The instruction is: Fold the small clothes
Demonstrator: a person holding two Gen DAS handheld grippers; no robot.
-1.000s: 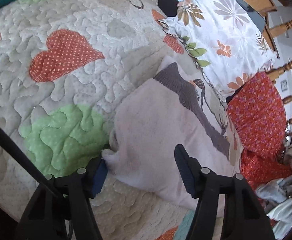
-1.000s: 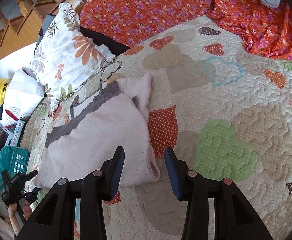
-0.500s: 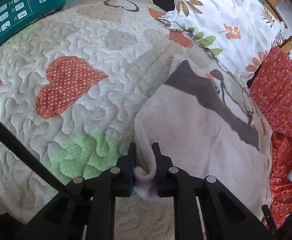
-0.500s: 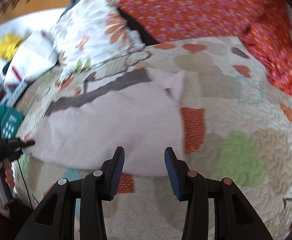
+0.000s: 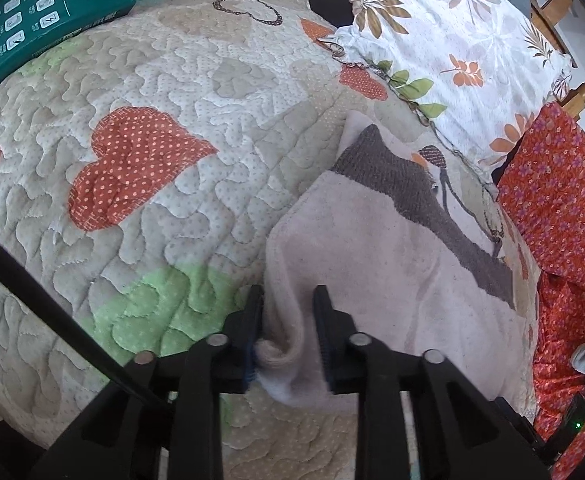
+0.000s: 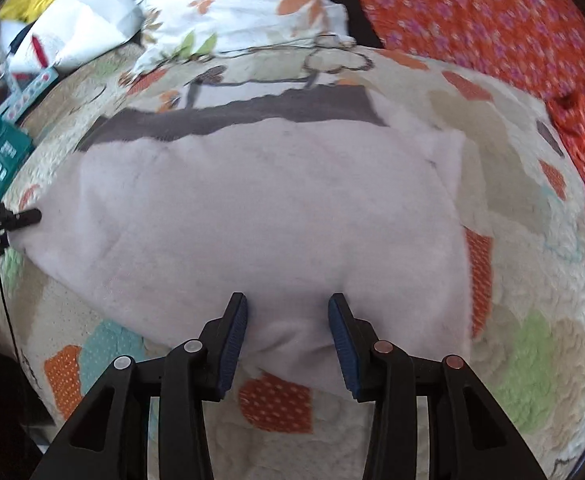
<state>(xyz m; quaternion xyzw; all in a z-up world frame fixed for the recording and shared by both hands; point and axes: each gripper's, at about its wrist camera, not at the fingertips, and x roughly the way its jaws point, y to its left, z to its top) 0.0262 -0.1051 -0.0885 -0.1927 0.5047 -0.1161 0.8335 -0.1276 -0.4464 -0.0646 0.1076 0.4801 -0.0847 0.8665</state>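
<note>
Two claws work one pale cloth point(image 6: 260, 216) lying beside the flowered pillow point(image 5: 464, 52). Left gripper point(image 5: 288, 330), jaws just reopening, loosely brackets a bunched corner. Right gripper point(image 6: 288, 338) spread, straddling the near hem: pinch both firmly before lifting.

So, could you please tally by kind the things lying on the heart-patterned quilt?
Pink garment: 1
Floral pillow: 1
Teal packet: 1
Red flowered cloth: 1
Total: 4
</note>
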